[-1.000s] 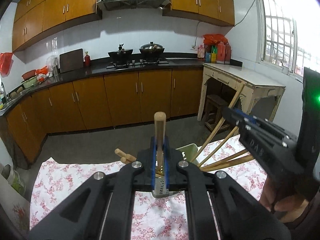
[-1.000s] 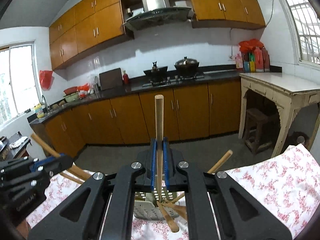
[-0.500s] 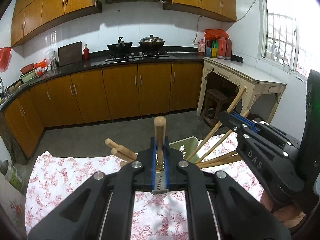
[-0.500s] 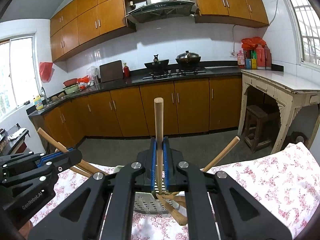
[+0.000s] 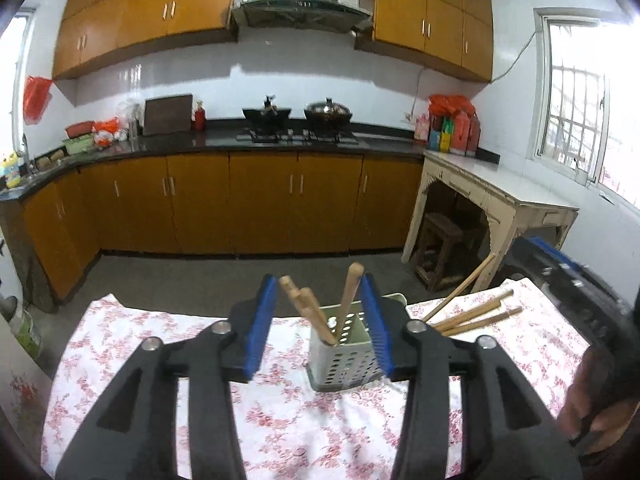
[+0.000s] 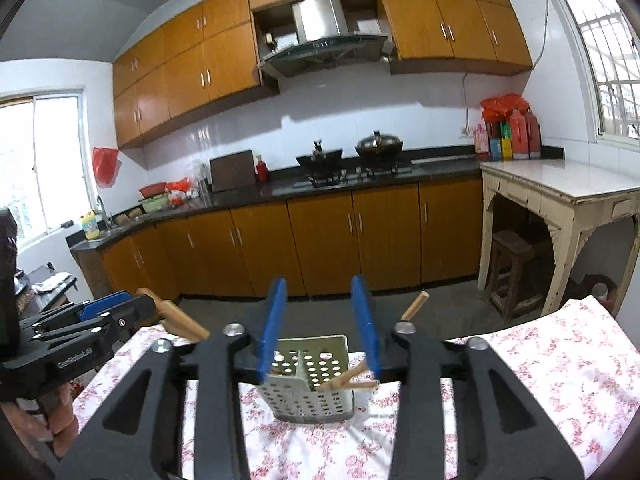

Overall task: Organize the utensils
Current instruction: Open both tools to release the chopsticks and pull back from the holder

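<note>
Two pairs of blue-padded jaws, both spread wide, clamped on nothing. Nearest in the left wrist view, left gripper [image 5: 318,280] held low over the floral tablecloth [image 5: 160,332], fingers flanking the perforated utensil holder [image 5: 344,364] without touching it; likely parked so for a straight drop into the opening. Same stance for the right gripper [image 6: 319,281] from its own side, looking down into the holder's divided interior.

Between the left pads, wooden handles [image 5: 348,300] standing in the holder, leaning apart against its walls: loose fit, so tilted, not upright. From the right wrist view, stubby wooden ends poking out near the holder's right rim.

Just right of the holder, more wooden utensils [image 5: 476,314] fanned out, lower ends hidden behind a finger; cannot tell whether lying on the cloth or propped in the holder. Probably next for sorting, hence empty, ready jaws.

Farther off: grey floor, orange cabinets [image 5: 260,208], stove with two woks [image 5: 296,114], worn side table [image 5: 500,188], all well apart from the work.
</note>
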Tool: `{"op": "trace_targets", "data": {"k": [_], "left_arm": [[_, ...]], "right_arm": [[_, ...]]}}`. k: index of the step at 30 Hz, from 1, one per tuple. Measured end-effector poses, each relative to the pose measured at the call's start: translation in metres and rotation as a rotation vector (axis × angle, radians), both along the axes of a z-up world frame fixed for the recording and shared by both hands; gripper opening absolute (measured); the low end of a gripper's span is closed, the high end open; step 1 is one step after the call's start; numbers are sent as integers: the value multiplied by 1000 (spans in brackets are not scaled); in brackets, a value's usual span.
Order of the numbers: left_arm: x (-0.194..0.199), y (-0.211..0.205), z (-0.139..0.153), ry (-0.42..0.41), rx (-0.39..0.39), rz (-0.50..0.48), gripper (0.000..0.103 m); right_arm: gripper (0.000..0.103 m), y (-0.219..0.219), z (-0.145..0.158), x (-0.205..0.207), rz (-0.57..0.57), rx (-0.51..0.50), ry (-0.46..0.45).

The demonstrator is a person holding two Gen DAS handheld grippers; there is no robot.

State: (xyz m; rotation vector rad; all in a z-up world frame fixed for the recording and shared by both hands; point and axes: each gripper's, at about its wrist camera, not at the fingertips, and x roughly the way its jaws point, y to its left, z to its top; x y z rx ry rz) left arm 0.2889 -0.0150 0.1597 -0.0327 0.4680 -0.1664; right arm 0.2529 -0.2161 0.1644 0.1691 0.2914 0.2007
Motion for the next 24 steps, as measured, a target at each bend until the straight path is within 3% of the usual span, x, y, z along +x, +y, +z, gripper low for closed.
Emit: {"op": "trace_targets", "data": {"k": [5,11,15,19,24], "left_arm": [[-60,10,-7,-70,42,5,66],[-138,20,-36,-124,51,21,92],[-177,25,-57,-135,60,44,99],[-212,27,-78,-140,63,63,99],[-239,24,-100,-132,77,83,99]], "right_arm": [[76,4,0,-59,35,-16,-68],[101,14,-27,-115,85,-30,-74],[101,13,-55,-142,64,-40,-43],[101,9,-86,-163,36,-26,-1],[101,13,-112,-184,7,-90,17]]}}
